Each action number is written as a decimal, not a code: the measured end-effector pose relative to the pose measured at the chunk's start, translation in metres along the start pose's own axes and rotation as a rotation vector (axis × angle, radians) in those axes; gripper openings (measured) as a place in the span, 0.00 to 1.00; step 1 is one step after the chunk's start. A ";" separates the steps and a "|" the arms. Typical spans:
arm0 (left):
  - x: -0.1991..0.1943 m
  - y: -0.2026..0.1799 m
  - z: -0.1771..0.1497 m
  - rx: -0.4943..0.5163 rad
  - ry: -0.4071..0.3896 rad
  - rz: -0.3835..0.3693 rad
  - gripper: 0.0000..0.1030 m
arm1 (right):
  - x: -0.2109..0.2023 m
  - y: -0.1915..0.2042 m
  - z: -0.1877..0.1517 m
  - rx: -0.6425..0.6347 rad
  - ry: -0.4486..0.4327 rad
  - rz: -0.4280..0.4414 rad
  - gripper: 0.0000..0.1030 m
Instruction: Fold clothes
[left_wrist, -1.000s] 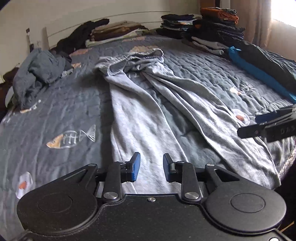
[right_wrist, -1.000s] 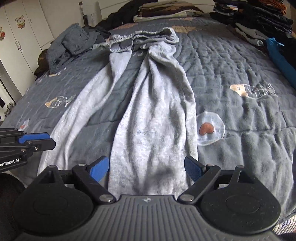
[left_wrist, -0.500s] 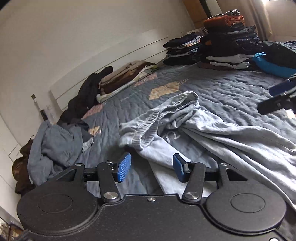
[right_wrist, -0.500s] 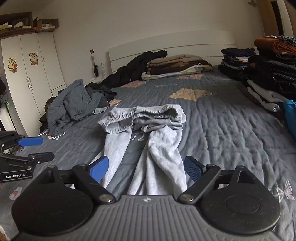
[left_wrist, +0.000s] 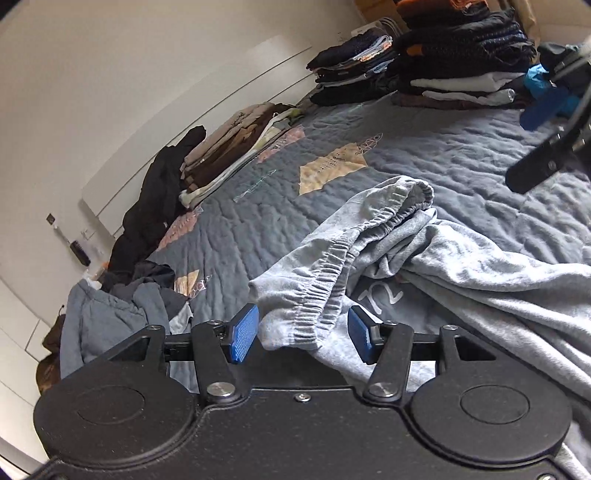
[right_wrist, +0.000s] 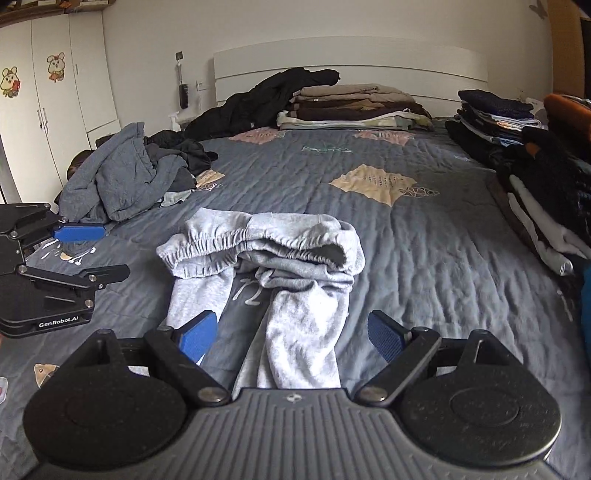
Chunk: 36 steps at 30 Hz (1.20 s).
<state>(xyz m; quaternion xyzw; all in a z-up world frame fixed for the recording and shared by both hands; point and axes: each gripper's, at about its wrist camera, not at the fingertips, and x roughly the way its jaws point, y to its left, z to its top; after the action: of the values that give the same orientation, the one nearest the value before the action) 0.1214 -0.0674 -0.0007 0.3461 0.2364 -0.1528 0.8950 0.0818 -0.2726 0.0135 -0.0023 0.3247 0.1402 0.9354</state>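
Jaws of left gripper (left_wrist: 301, 334) opening, waistband corner between pads, untouched, right gripper (right_wrist: 291, 338) spread wide over one leg, grey sweatpants (right_wrist: 280, 280) lengthwise on quilt (right_wrist: 424, 229), waistband toward headboard (right_wrist: 351, 59), folded stacks (right_wrist: 351, 107) beyond.

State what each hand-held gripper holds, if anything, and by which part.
Nothing is held. The left hand-held gripper is opening, the sweatpants waistband corner loose between its jaws; the right hand-held gripper is open.
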 end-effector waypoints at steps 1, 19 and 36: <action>0.009 -0.001 -0.003 0.025 0.008 -0.005 0.56 | 0.006 -0.001 0.010 -0.019 0.010 0.005 0.86; 0.122 -0.014 -0.083 0.767 -0.183 -0.066 0.21 | 0.122 -0.018 0.032 -0.376 0.150 0.010 0.86; 0.283 0.164 0.128 -0.254 -0.028 -0.148 0.16 | 0.155 -0.056 0.069 -0.137 0.132 0.047 0.86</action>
<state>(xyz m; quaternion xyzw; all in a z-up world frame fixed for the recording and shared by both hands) 0.4719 -0.0704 0.0224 0.2095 0.2663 -0.1923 0.9210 0.2550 -0.2790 -0.0309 -0.0680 0.3751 0.1836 0.9061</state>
